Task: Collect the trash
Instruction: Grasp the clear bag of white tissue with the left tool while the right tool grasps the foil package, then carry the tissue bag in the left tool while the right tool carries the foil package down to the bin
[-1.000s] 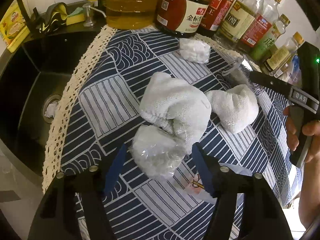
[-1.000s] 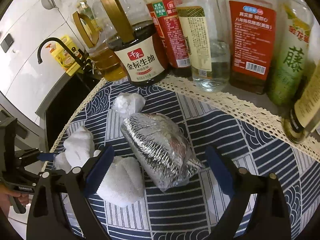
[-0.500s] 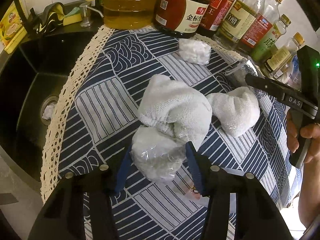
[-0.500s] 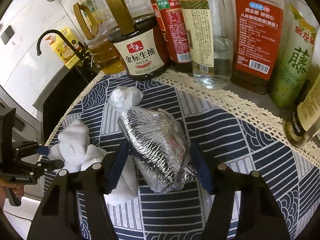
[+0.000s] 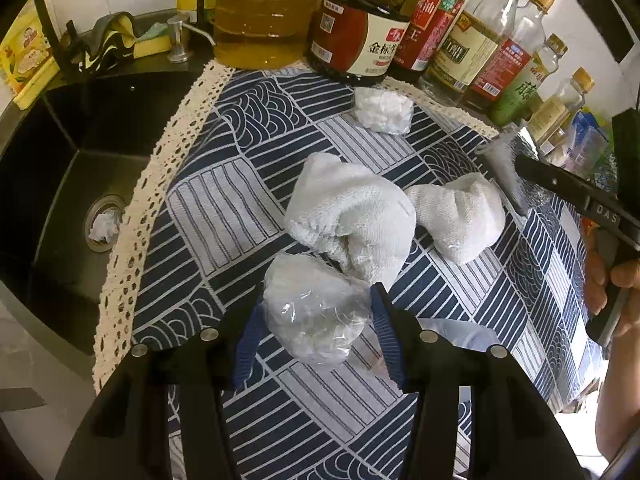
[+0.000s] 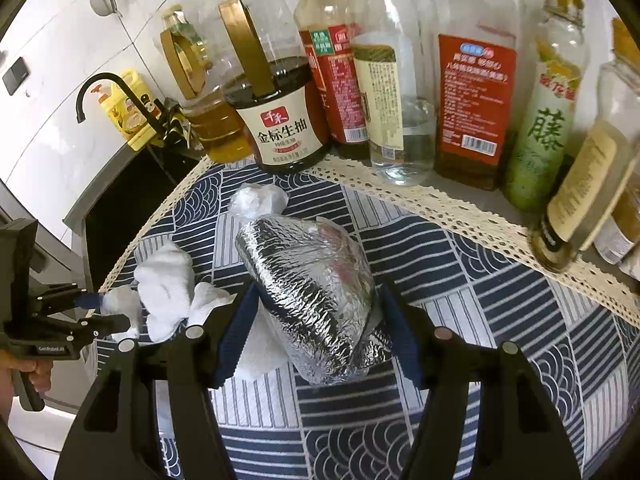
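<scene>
My left gripper (image 5: 316, 320) is shut on a crumpled clear plastic wad (image 5: 314, 314) near the front of the blue patterned cloth (image 5: 224, 200). Behind it lie two white towel bundles (image 5: 352, 216) (image 5: 460, 216) and a small white plastic wad (image 5: 382, 111). My right gripper (image 6: 316, 320) is shut on a silver foil bag (image 6: 312, 292), which hangs slightly above the cloth (image 6: 500, 300). The white towels (image 6: 168, 284) and the small wad (image 6: 258, 200) lie to its left. In the right wrist view the left gripper (image 6: 92, 308) shows at far left, still holding its wad.
A row of oil and sauce bottles (image 6: 472, 92) (image 5: 356, 28) lines the back edge. A black sink (image 5: 60, 184) with a paper scrap in its drain (image 5: 103, 227) lies left of the cloth. A faucet (image 6: 104, 88) and a yellow detergent bottle (image 6: 128, 112) stand behind the sink.
Both grippers closed from open onto their items: left on the plastic wad, right on the foil bag. The right gripper then lifted the bag slightly.
</scene>
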`<state>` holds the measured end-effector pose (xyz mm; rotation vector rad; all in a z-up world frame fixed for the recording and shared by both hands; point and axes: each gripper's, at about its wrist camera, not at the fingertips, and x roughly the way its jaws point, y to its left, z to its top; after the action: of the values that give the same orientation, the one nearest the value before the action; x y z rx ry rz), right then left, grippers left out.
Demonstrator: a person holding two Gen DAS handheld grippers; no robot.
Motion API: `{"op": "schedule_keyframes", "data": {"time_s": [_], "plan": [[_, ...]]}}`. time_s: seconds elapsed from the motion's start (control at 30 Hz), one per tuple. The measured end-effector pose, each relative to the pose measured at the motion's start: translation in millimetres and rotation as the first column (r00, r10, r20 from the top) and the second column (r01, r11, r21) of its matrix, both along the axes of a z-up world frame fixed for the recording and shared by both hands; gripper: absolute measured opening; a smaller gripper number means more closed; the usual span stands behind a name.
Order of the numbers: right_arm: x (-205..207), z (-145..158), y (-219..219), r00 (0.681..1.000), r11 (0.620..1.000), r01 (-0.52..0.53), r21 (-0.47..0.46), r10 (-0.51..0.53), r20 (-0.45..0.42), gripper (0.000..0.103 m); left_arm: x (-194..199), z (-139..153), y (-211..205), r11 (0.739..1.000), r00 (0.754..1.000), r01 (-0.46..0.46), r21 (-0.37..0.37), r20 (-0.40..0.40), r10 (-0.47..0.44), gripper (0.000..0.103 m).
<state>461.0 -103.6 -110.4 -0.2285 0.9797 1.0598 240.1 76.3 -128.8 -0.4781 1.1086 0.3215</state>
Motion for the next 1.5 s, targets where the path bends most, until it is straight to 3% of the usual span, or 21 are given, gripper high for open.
{"op": "schedule_keyframes", "data": {"time_s": [0.7,1.5], "plan": [[-87.7,56.2,-52.3,0.979,0.981,0.191,-0.019,-0.190,0.069,0.063,-48.6,35.1,0.1,0.988,0.978,0.155,-0.013,0.145,-0.152,0.050],[-264.7,69.6,-87.6,0.921,0.923,0.383,-0.026,-0.380,0.085,0.063,-149.4,51.2,-7.8,0.939,0.909,0.343,-0.037,0.263,-0.322,0.050]]}}
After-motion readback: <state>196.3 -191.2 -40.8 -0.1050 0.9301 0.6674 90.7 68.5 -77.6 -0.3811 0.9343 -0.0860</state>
